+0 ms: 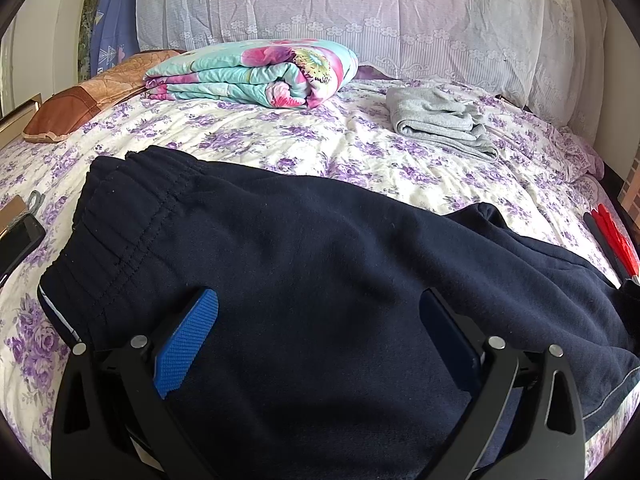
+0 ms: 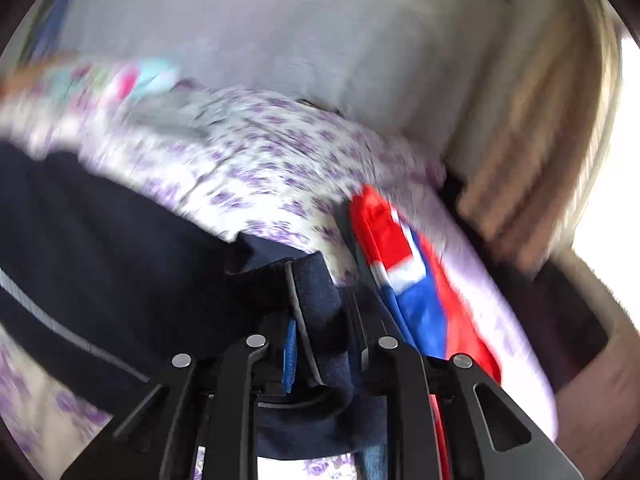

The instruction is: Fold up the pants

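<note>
Left gripper (image 1: 318,334): jaws apart over navy pants (image 1: 304,248) (on bed (image 1: 360,144)) | right gripper (image 2: 320,320): jaws clamping pants hem

No legible text, label, brand, number or sign is present in either view. The blue hanging cloth (image 1: 110,8) at far left carries pale printed marks, possibly lettering, too small to read. The right wrist view is motion-blurred; the red, white and blue fabric (image 2: 404,264) at right shows colour blocks only, no readable characters.
</note>
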Tool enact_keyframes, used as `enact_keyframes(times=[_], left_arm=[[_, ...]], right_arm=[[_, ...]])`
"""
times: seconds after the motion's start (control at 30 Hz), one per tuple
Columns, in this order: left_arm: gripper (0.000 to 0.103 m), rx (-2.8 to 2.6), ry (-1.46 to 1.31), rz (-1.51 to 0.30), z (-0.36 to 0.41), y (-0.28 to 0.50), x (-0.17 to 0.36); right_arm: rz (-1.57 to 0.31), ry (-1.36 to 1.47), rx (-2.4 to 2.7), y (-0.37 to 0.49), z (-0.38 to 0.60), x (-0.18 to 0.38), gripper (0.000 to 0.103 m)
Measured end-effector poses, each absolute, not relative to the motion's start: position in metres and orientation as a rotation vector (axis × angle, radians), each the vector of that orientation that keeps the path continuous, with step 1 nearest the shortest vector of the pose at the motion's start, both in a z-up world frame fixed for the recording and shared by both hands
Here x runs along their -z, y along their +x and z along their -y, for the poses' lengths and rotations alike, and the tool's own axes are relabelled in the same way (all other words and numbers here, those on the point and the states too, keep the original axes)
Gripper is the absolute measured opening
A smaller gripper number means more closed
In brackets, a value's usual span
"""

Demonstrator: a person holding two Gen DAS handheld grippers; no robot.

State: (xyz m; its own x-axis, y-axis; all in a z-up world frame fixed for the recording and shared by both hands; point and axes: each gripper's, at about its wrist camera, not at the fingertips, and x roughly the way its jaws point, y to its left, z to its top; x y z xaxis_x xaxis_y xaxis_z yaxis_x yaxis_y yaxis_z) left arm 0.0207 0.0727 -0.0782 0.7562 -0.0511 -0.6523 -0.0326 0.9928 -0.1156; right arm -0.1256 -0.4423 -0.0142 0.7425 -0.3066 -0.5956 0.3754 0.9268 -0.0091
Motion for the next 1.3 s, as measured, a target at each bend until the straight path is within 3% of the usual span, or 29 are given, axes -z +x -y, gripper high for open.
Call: enact_keyframes(times=[0.07, 0.1, 0.2, 0.43, 0.7, 1.07, 1.13, 1.17, 1.2, 1.23, 1.3], left_arm=[[0.098, 0.012, -0.125, -0.713, -0.073, 0.021, 0.078], [0.098, 0.013, -0.127, -0.711, -0.073, 0.020, 0.078], [0.098, 0.016, -0.133, -0.709, -0.073, 0.020, 0.077], [0.098, -0.016, -0.135, -0.706, -0.075, 0.011, 0.071], [0.098, -0.059, -0.099, -0.725, -0.099, -0.026, 0.056], [0.098, -0.193, -0.174, -0.757, -0.151, -0.031, 0.045], [0.098, -0.222, -0.146, -0.788, -0.156, -0.026, 0.052], [0.098, -0.243, -0.138, -0.811, -0.159, -0.023, 0.058], [0.098, -0.266, -0.137, -0.838, -0.163, -0.020, 0.064], [0.099, -0.271, -0.157, -0.869, -0.170, -0.017, 0.072], [0.099, -0.235, -0.236, -0.874, -0.181, -0.020, 0.076]], right_arm=[[-0.685, 0.486, 0.374, -0.143, 0.513, 0.031, 0.019], [-0.716, 0.591, 0.360, -0.151, 0.528, 0.040, 0.030], [-0.684, 0.488, 0.441, -0.172, 0.514, 0.038, 0.047], [-0.606, 0.164, 0.244, -0.146, 0.427, 0.010, 0.047], [-0.700, -0.377, -0.216, -0.116, 0.258, 0.053, 0.048], [-0.645, -0.536, -0.463, -0.108, 0.170, 0.056, 0.048], [-0.662, -0.586, -0.461, -0.105, 0.166, 0.071, 0.043], [-0.660, -0.593, -0.477, -0.107, 0.164, 0.075, 0.036], [-0.660, -0.600, -0.475, -0.108, 0.161, 0.075, 0.021], [-0.655, -0.608, -0.453, -0.110, 0.159, 0.072, 0.015], [-0.651, -0.563, -0.469, -0.113, 0.162, 0.059, 0.012]])
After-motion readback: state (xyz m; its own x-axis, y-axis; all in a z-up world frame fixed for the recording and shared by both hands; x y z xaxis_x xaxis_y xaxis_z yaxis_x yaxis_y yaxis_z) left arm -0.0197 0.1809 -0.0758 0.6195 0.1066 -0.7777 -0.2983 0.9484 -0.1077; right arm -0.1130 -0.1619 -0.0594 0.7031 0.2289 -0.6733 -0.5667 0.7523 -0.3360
